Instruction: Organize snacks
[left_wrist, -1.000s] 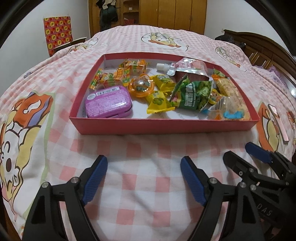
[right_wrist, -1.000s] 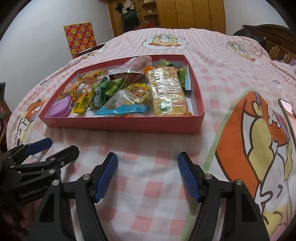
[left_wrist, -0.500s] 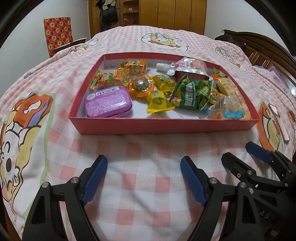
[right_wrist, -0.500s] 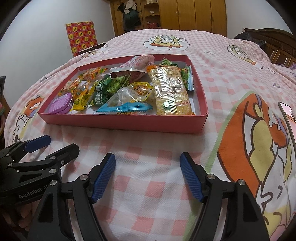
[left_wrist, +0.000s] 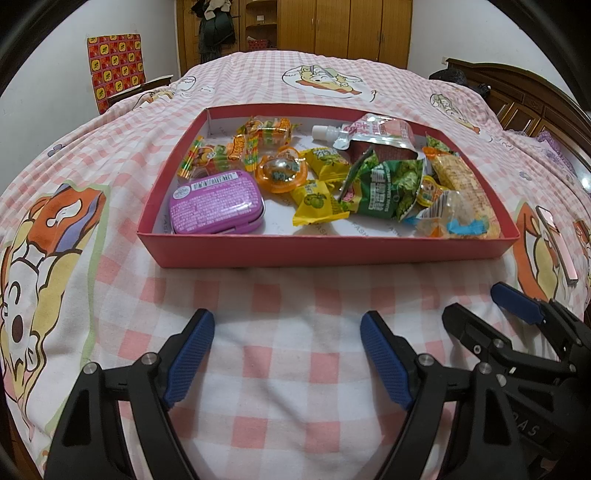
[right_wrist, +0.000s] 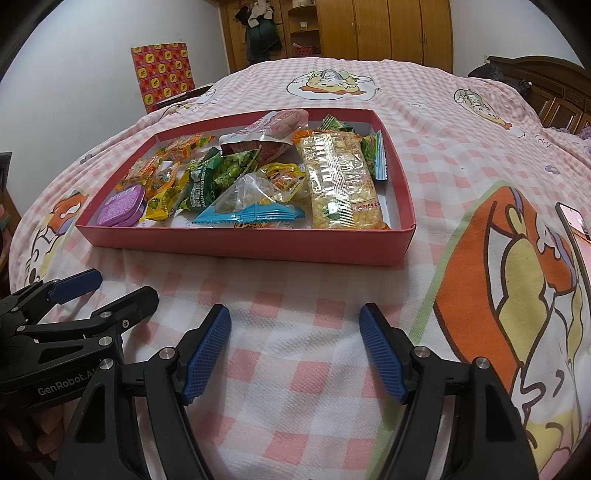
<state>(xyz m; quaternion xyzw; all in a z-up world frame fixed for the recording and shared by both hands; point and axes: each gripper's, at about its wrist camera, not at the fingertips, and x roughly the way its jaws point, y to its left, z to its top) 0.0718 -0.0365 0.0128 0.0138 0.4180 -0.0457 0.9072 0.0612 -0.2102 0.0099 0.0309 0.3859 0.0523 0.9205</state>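
Note:
A shallow red box (left_wrist: 325, 251) sits on the pink checked bedspread and holds several snacks. Among them are a purple tin (left_wrist: 218, 203), an orange jelly cup (left_wrist: 282, 173), yellow candies (left_wrist: 317, 199), a green packet (left_wrist: 388, 188) and a spouted pouch (left_wrist: 373, 134). In the right wrist view, a long cracker packet (right_wrist: 340, 181) lies at the right end of the box (right_wrist: 258, 247). My left gripper (left_wrist: 288, 350) hovers open over the bedspread in front of the box, with nothing between its fingers. My right gripper (right_wrist: 295, 332) is beside it, also open and holding nothing.
A phone (left_wrist: 557, 243) lies on the bedspread to the right of the box. Each gripper shows in the other's view: the right gripper (left_wrist: 472, 301) and the left gripper (right_wrist: 123, 284). Wooden wardrobes and a headboard stand beyond the bed.
The right gripper's jaws stand slightly wider than a second ago. Neither hand nor the box has moved.

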